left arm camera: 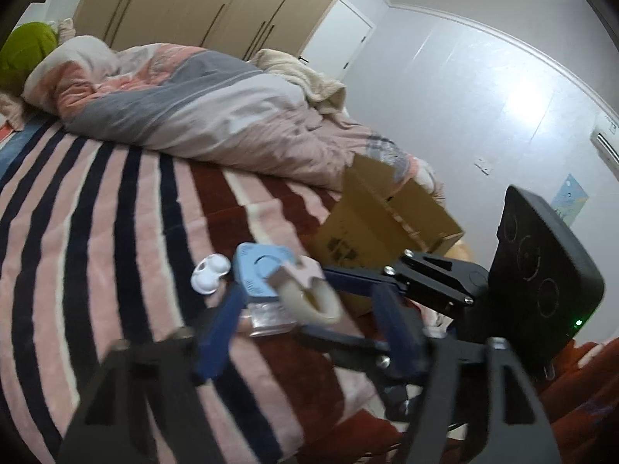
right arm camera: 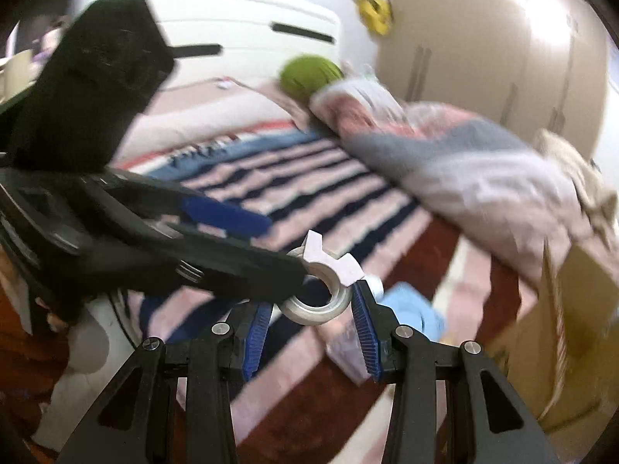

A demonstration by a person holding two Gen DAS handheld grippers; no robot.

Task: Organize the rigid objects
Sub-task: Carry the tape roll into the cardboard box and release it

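- The right gripper (right arm camera: 309, 321) is holding a tape dispenser (right arm camera: 329, 274) above the striped bed (left arm camera: 116, 212); its jaws are clamping the roll.
- The left gripper (left arm camera: 305, 309) is reaching beside the same dispenser; whether its narrowed jaws are gripping anything, I cannot tell.
- A cardboard box (left arm camera: 379, 224) is waiting at far right.
- A white clip (left arm camera: 209, 272), a blue item (left arm camera: 259, 270) and a clear packet (left arm camera: 271, 319) are still lying on the bed; sorting appears mostly outstanding.

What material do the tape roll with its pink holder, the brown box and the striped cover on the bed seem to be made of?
Tape roll: translucent glossy film, probably plastic adhesive tape; it shines pale.
Pink holder: matte moulded plastic, by its sharp notched edges.
Brown box: plain cardboard, matte, with a raised flap and dark print.
Striped cover: soft fleece-like textile, by its fuzzy surface; the fibre cannot be told.
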